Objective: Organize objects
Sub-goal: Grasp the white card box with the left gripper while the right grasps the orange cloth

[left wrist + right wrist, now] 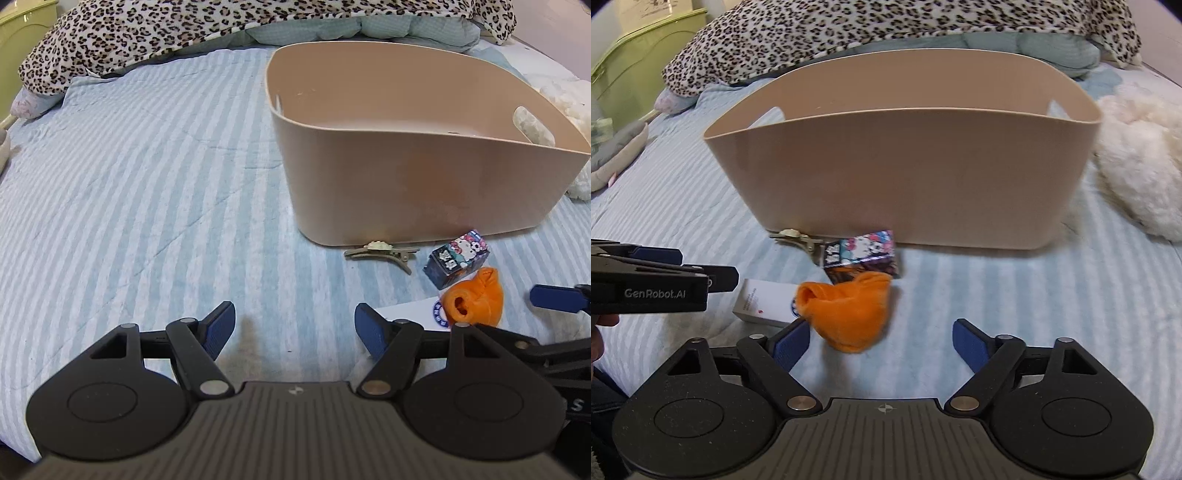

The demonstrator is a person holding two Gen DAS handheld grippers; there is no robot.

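Note:
A beige plastic bin (424,184) (901,177) stands on the striped bed. In front of it lie a hair clip (380,252) (796,240), a small Hello Kitty box (460,256) (862,253), an orange rolled sock (474,299) (849,314) and a white box (410,314) (764,302). My left gripper (293,328) is open and empty, low over the sheet, left of these objects. My right gripper (881,341) is open and empty, with the orange sock just ahead of its left fingertip.
A leopard-print blanket (184,29) (886,26) is piled behind the bin. A white fluffy toy (1137,173) (580,110) lies right of the bin. A green container (635,74) stands at far left. The left gripper's body (657,284) shows at the left of the right wrist view.

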